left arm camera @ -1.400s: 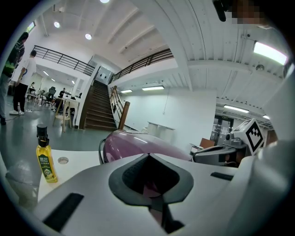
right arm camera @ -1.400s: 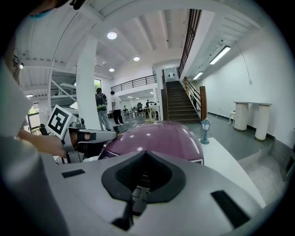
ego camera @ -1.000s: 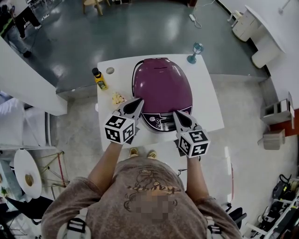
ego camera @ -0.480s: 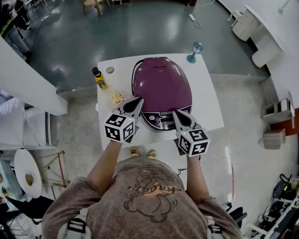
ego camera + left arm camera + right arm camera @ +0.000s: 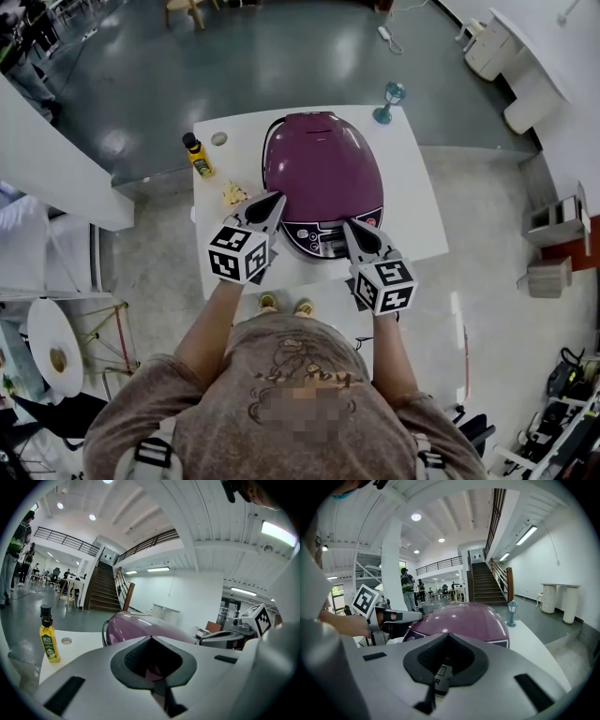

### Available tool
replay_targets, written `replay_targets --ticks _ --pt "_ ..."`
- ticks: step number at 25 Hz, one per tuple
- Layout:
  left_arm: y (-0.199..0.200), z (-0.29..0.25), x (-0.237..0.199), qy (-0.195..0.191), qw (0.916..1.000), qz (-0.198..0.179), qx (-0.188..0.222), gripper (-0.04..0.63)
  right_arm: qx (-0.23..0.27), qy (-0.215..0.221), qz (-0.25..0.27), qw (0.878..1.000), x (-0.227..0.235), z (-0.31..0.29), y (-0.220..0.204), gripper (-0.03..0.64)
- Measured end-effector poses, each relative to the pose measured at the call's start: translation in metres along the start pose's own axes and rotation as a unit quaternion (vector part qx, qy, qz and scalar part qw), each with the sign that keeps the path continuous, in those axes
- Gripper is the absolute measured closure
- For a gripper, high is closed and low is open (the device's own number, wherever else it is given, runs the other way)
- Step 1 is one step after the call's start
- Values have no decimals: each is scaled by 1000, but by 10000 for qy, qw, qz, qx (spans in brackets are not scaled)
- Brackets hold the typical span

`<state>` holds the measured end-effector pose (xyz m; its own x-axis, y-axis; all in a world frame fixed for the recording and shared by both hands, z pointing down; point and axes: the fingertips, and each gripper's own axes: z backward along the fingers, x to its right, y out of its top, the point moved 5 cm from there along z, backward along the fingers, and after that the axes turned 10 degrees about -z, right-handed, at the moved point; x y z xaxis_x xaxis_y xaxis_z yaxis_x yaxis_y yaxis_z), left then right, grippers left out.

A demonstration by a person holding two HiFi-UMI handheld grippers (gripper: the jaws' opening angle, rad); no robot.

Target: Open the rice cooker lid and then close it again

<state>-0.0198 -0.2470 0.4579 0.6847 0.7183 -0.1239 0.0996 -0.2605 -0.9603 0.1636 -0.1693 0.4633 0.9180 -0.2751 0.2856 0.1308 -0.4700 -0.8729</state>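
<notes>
A purple rice cooker (image 5: pixel 323 169) stands on the white table (image 5: pixel 412 206) with its lid down. Its control panel (image 5: pixel 323 239) faces me. My left gripper (image 5: pixel 279 199) is shut and empty, its tip at the cooker's front left side. My right gripper (image 5: pixel 347 226) is also shut and empty, at the right end of the panel. The left gripper view looks over the purple dome (image 5: pixel 136 623), with the right gripper (image 5: pixel 220 638) at its right. From the right gripper view the lid (image 5: pixel 464 620) fills the middle, and the left gripper (image 5: pixel 393 616) shows at the left.
A yellow oil bottle (image 5: pixel 198 156) stands at the table's far left, beside a small round spot (image 5: pixel 218 139). A crumpled yellowish scrap (image 5: pixel 234 195) lies just left of the left gripper. A small blue-green lamp (image 5: pixel 389 101) stands at the far right corner.
</notes>
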Motion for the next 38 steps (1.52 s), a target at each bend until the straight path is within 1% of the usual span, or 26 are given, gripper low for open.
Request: replay_targets --ticks 6,11,17,23,28,32,38 --pt "-1 1 -2 -18 10000 52 41 575 -96 12 4 10000 -1 -1 -1 618" --pt "2 0 -1 -1 10000 55 73 575 -273 -18 -18 9996 0 -1 1 618" --pt "2 0 -1 -7 10000 47 67 575 -488 -70 176 9986 -2 -3 3 618" --pt "6 1 0 3 9999 -111 -18 575 -362 -8 94 9993 -1 -3 3 617" --pt "22 4 0 -26 9997 -176 155 575 -280 119 27 9995 0 -2 4 615" --pt "33 5 0 -77 9996 -211 174 575 -138 181 -27 9997 2 0 3 614" --pt "44 5 -1 -109 9995 -216 219 575 -86 234 -52 9997 2 0 3 614"
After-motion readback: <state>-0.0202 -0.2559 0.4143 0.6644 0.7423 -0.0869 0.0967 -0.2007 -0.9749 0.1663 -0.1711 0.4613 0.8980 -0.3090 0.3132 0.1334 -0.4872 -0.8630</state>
